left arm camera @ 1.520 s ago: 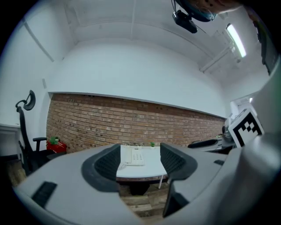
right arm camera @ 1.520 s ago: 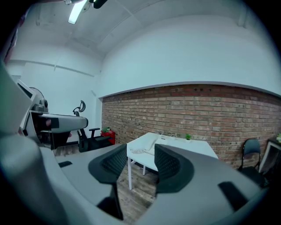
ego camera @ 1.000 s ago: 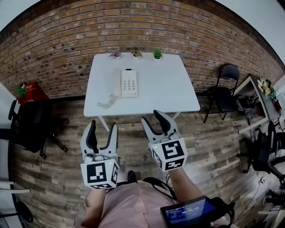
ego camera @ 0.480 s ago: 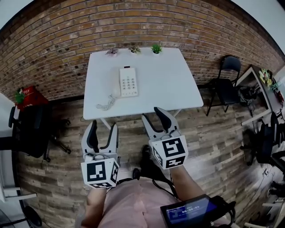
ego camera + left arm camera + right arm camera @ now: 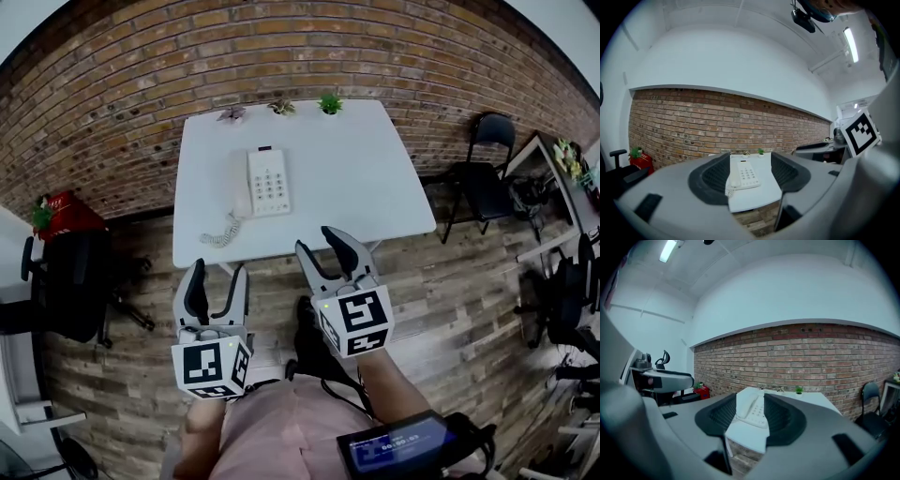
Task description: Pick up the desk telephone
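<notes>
Table (image 5: 375, 178): 1 telephone (image 5: 267, 181), 3 plants (image 5: 281, 107)

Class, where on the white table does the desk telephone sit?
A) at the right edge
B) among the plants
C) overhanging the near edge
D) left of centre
D: the desk telephone lies left of centre on the white table, clear of the plants and the edges.

White table (image 5: 370, 192), desk telephone (image 5: 263, 183) on it, three small plants (image 5: 281, 107) at far edge
</notes>
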A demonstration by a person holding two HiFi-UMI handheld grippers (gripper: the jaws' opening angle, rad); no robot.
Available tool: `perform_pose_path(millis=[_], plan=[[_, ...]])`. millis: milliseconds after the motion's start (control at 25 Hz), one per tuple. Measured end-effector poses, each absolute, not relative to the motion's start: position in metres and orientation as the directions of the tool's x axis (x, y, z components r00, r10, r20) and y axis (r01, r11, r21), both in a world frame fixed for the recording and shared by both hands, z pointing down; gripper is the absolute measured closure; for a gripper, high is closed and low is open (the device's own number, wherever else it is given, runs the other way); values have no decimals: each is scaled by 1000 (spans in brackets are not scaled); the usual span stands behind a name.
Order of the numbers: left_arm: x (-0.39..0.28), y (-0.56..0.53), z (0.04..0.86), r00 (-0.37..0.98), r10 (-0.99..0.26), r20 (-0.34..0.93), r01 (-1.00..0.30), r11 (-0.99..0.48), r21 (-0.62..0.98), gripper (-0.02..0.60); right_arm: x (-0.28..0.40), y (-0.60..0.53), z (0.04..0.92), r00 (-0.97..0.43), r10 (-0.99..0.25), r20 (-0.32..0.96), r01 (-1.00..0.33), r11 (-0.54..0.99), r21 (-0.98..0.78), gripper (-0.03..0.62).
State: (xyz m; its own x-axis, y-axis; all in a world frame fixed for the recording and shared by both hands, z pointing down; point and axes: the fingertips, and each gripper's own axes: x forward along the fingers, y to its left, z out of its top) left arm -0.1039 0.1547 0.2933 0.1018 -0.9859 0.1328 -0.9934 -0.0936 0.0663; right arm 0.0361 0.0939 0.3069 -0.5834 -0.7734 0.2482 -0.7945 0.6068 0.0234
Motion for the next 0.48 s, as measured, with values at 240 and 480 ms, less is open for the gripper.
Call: perform_pose_path(millis=[240,480], plan=[[-106,110,321,108,-972,208,-992,-93,81,301,34,47,330,-591,-753,289,-789,614,-12,404],[-111,54,337,89,-963,255,-994,-69,87,301,31,-10,353,-604,-720,343,-775,631,-40,404]])
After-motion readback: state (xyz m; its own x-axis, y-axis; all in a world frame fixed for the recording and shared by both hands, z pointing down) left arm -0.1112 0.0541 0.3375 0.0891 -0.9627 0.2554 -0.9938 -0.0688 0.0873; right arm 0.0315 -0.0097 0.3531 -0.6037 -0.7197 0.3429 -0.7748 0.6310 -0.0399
